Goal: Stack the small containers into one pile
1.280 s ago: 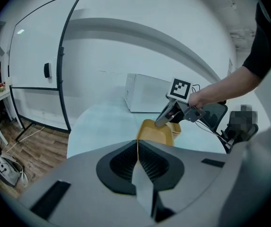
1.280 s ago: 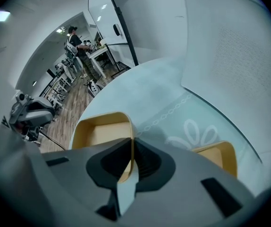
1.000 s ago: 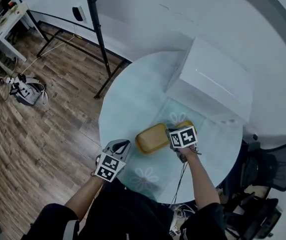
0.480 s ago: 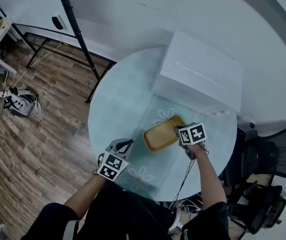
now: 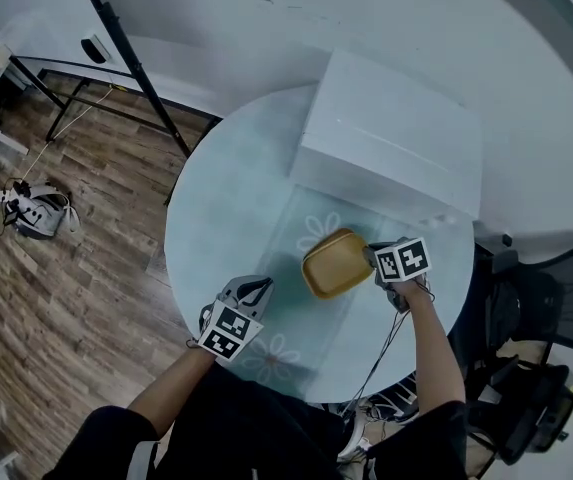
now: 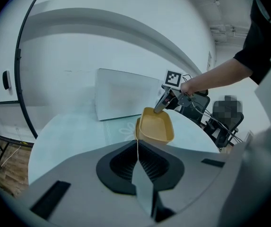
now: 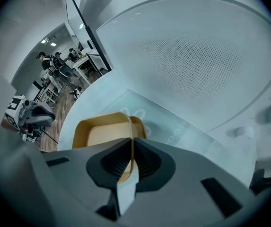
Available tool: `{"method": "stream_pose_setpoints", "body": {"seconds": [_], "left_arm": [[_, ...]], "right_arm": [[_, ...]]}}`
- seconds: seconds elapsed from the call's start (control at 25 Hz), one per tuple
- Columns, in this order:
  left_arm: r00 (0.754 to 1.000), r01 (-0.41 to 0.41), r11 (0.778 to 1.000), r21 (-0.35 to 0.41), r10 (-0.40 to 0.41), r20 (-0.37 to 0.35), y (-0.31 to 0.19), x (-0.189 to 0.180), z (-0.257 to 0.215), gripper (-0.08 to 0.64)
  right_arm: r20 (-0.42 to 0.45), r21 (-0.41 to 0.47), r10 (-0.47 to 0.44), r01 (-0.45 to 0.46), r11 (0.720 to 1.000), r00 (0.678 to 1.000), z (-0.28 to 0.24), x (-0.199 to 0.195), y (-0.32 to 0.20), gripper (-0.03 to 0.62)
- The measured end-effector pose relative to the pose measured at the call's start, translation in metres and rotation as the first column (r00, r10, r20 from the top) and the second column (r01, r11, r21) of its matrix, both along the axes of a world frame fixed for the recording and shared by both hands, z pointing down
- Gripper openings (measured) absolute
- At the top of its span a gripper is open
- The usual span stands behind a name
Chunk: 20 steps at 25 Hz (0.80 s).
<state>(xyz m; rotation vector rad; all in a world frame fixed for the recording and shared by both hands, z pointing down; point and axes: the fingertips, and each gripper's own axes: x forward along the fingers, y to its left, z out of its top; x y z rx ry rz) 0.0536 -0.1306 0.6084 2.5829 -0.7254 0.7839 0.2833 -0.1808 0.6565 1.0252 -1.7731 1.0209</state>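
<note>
Clearly, the right gripper (image 5: pixel 374 259) has its jaws closed on the right rim of the yellow container (image 5: pixel 334 264). The container is at the right part of the round glass desk (image 5: pixel 226 218), on the near side of a white box (image 5: pixel 391 148). The left gripper (image 5: pixel 250 290) hangs at the near edge, jaws together, holding nothing.

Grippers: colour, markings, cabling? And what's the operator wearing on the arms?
The left gripper and the right gripper both have grey bodies, with black ribbed pads in the jaws. Each carries a white cube printed with black square markers. Thin dark cables trail from the right one. The person wears black short sleeves.
</note>
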Motion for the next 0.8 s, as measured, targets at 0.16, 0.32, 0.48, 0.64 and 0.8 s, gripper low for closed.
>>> {"method": "stream_pose_setpoints", "body": {"seconds": [0.16,0.32,0.48,0.64,0.8], "left_arm": [[1.000,0.003,1.000,-0.018,-0.003,0.006,-0.002,0.006,0.010,0.015],[1.000,0.008,0.999,-0.037,-0.007,0.014,-0.003,0.010,0.015,0.015],[1.000,0.018,0.999,-0.049,-0.016,0.027,-0.004,0.010,0.022,0.015],[0.999,0.026,0.998,-0.052,-0.024,0.033,-0.007,0.010,0.025,0.015],[0.999,0.027,0.998,-0.065,-0.024,0.042,-0.006,0.010,0.030,0.015]], "right_arm": [[0.011,-0.014,0.000,0.000,1.000,1.000,0.010,0.010,-0.005,0.035],[0.013,-0.024,-0.008,0.008,1.000,1.000,0.021,0.012,-0.011,0.035],[0.023,-0.012,-0.022,0.022,1.000,1.000,0.027,0.006,-0.021,0.035],[0.028,0.011,-0.038,0.038,0.999,0.999,0.031,0.002,-0.029,0.034],[0.044,0.061,-0.051,0.049,0.997,0.998,0.029,-0.001,-0.034,0.035]]}}
